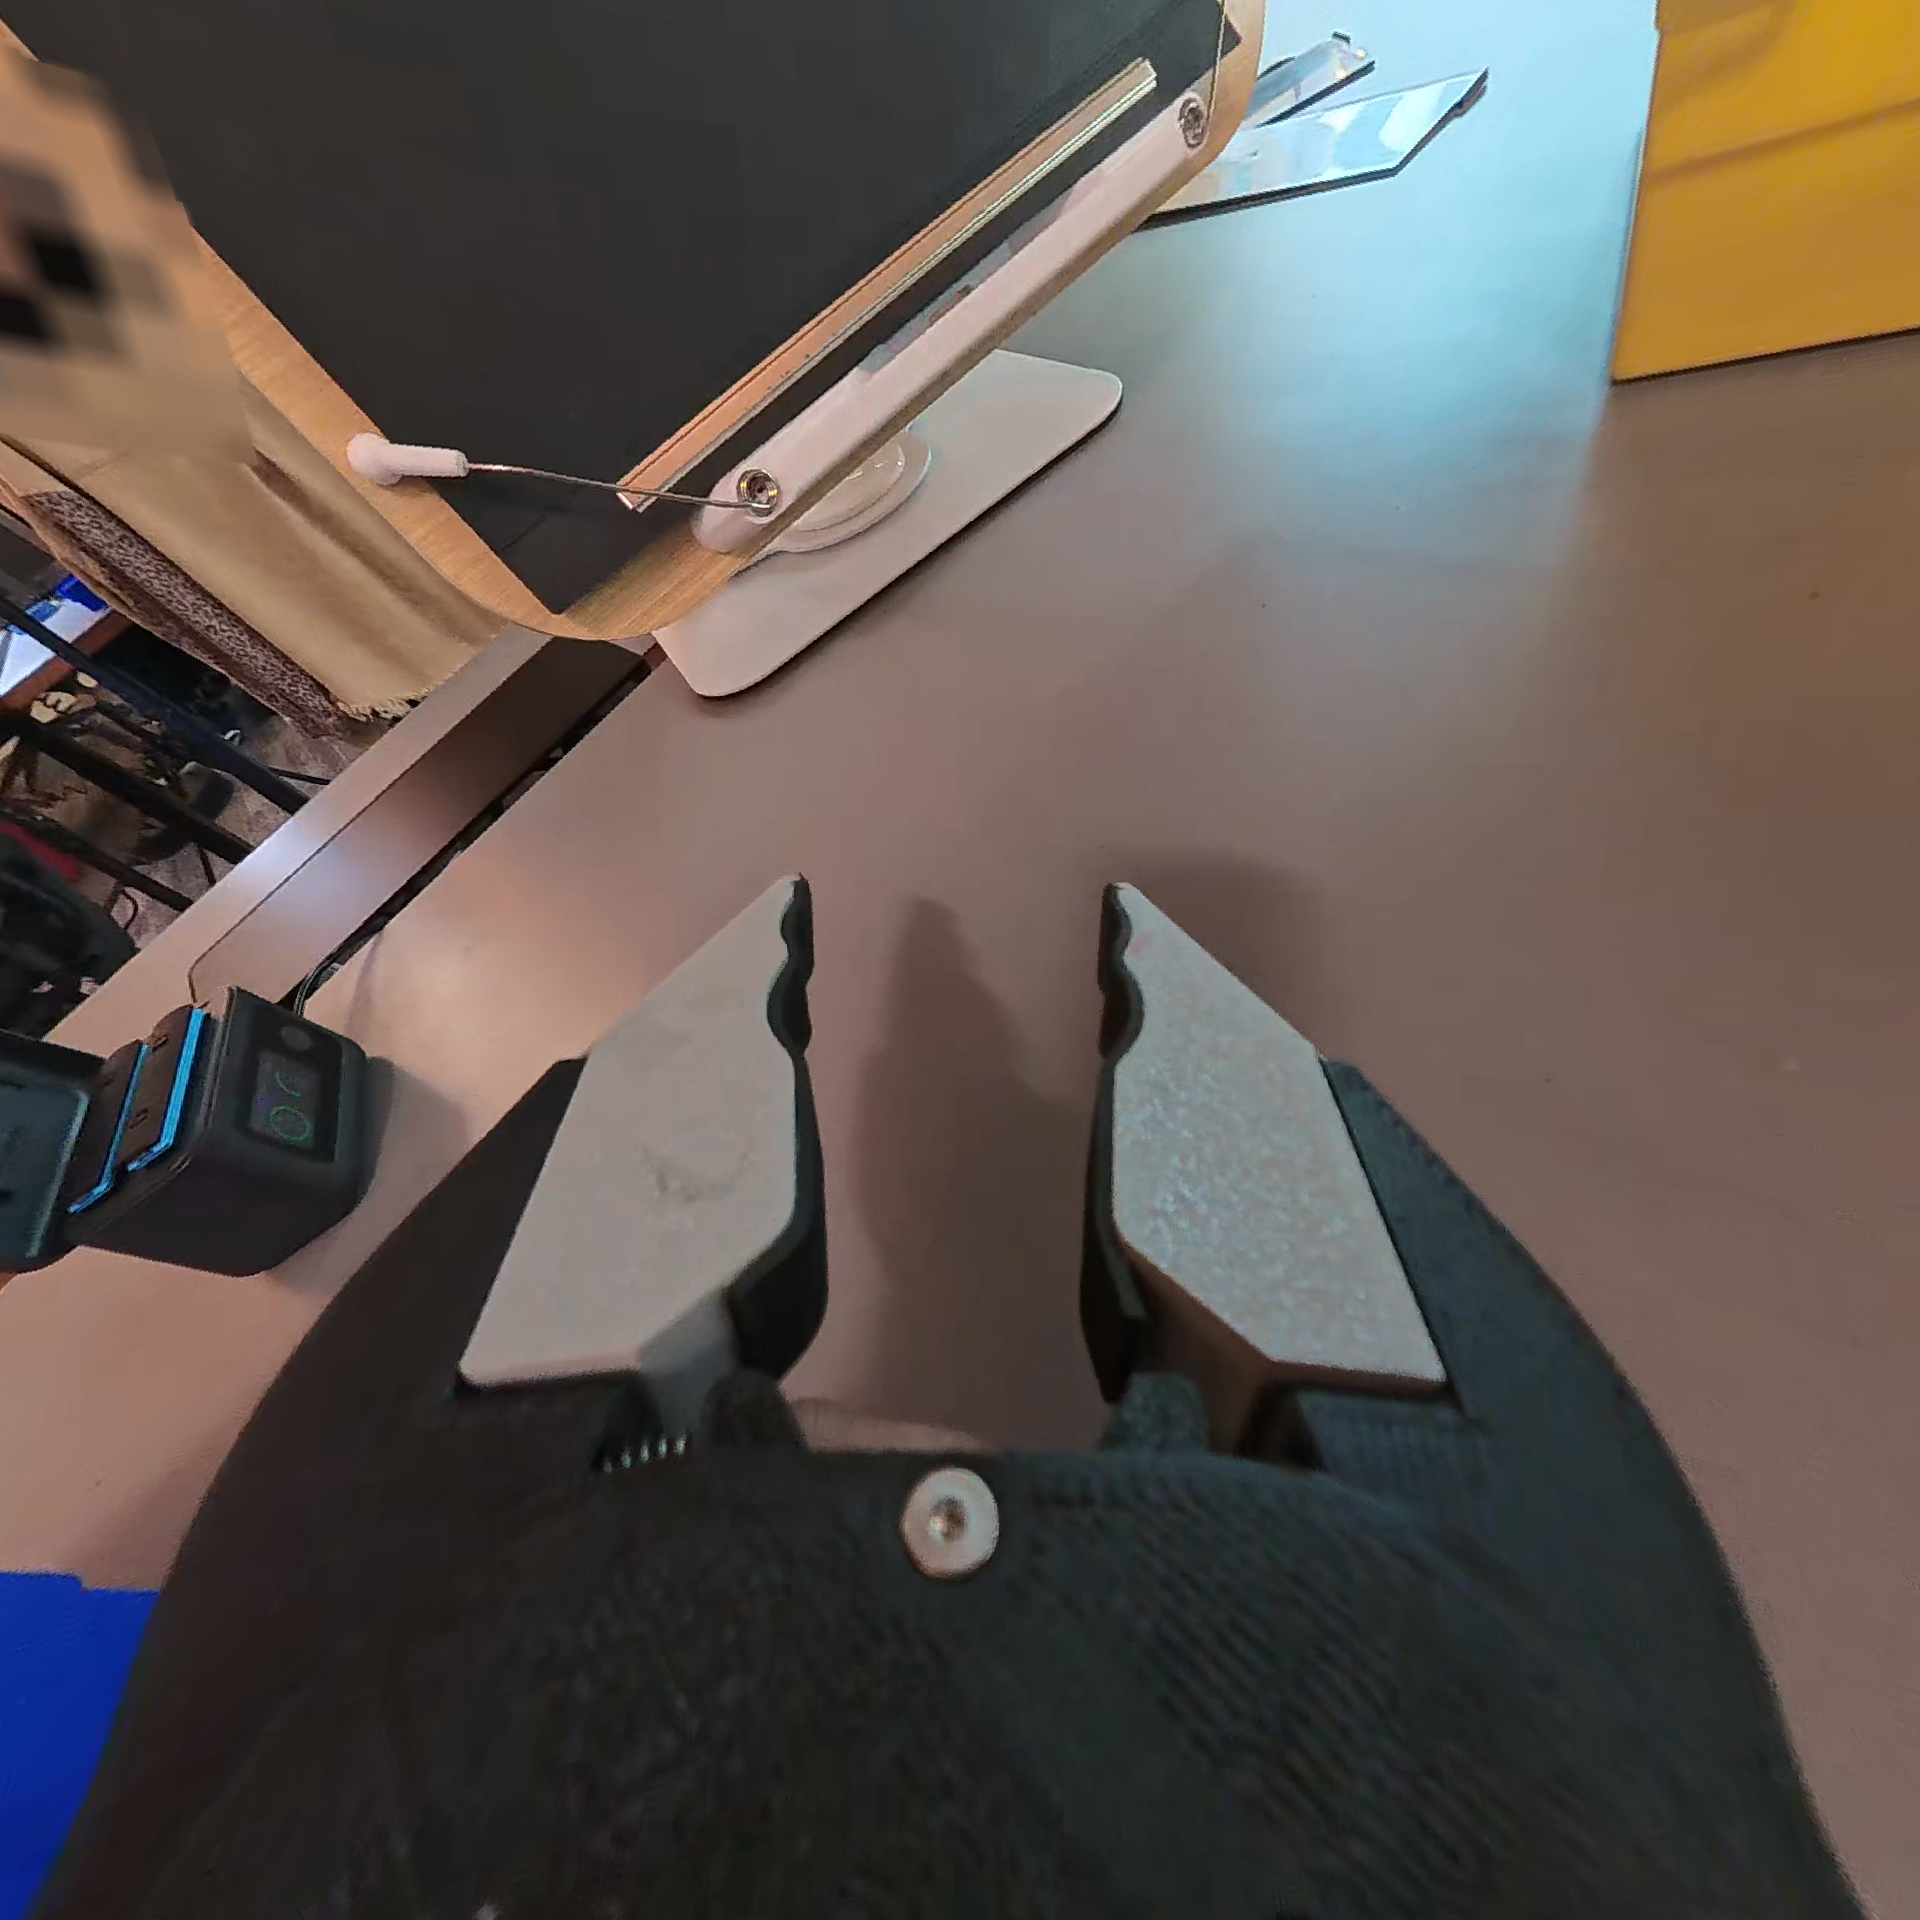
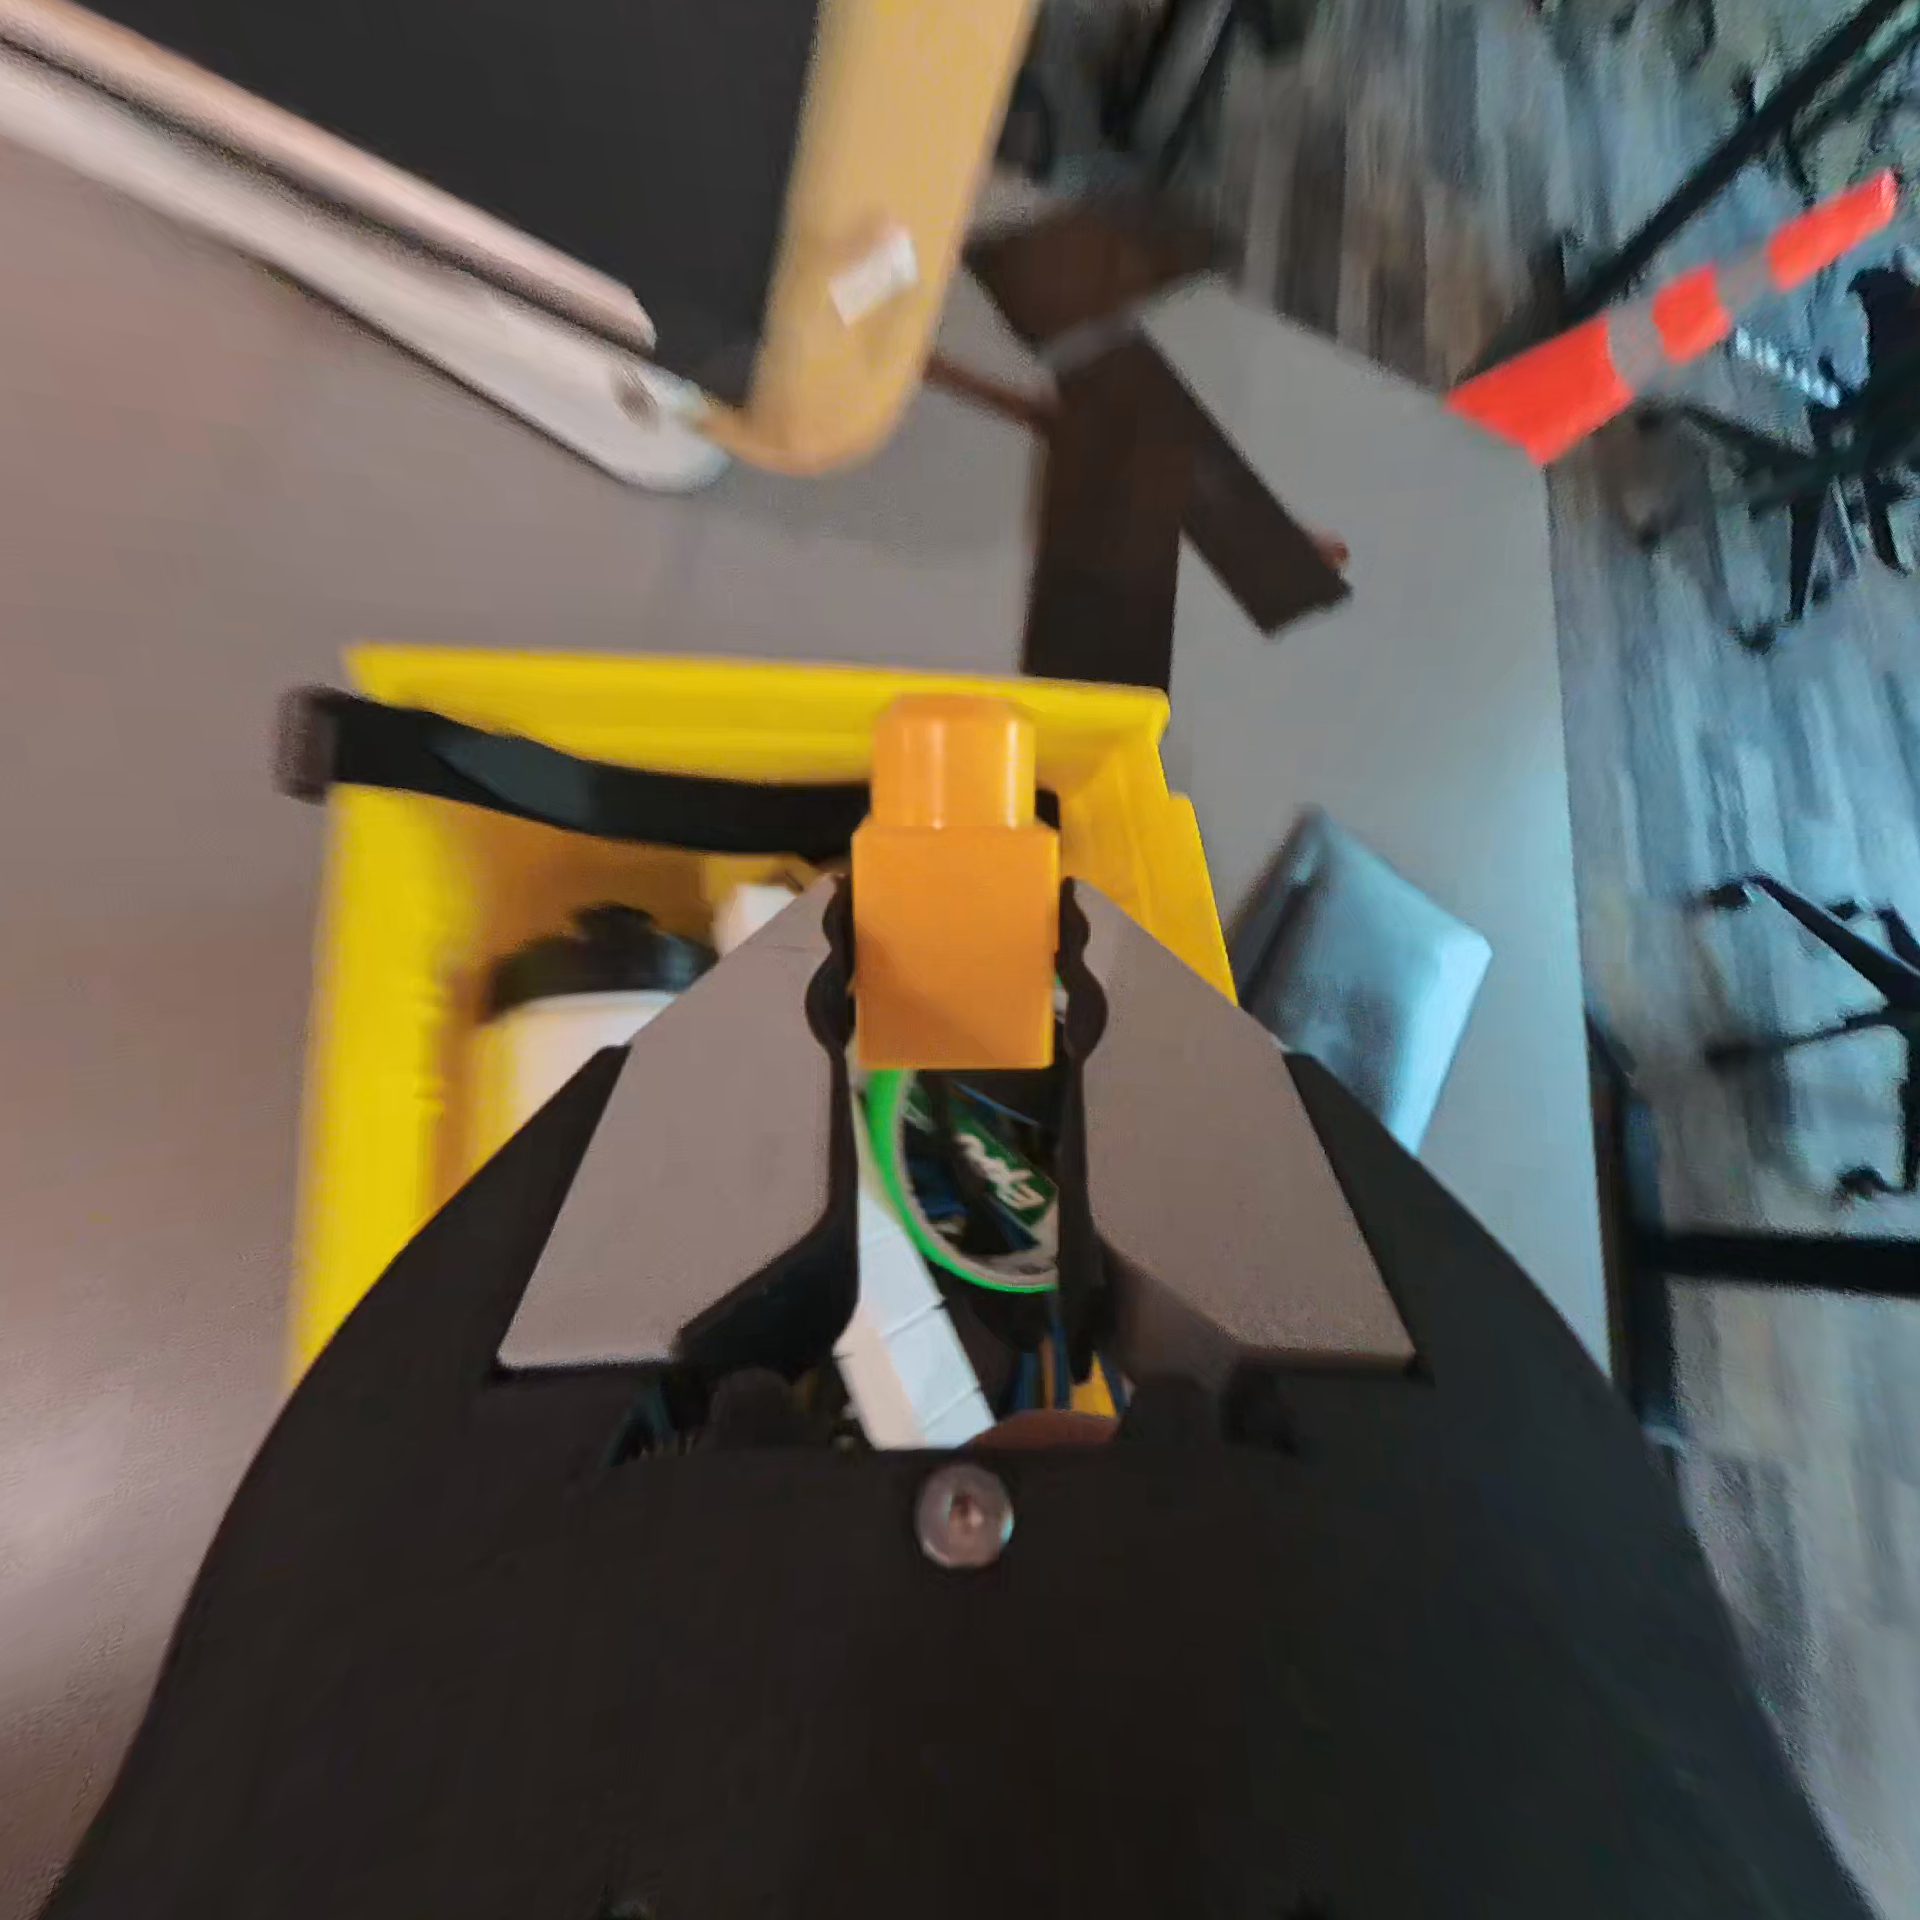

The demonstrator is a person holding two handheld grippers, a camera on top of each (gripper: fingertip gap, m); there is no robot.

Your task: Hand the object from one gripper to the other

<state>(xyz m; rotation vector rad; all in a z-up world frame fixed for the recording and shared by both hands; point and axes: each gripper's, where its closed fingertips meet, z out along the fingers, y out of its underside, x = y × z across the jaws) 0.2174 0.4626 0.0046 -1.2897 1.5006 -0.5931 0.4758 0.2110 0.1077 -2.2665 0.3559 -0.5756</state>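
Observation:
In the right wrist view my right gripper [image 2: 954, 914] is shut on an orange toy brick [image 2: 951, 935] with one round stud on top. It holds the brick above a yellow bin [image 2: 384, 935]. In the left wrist view my left gripper [image 1: 954, 914] is open and empty, low over the brown table [image 1: 1351, 727]. The brick does not show in the left wrist view.
The yellow bin holds a white bottle with a black cap [image 2: 561, 1018], a white block [image 2: 904, 1340] and a green-edged packet [image 2: 966, 1174]; a black strap [image 2: 582, 779] crosses it. A monitor on a white stand [image 1: 904, 499] stands at the back left. A black camera [image 1: 239, 1132] sits left.

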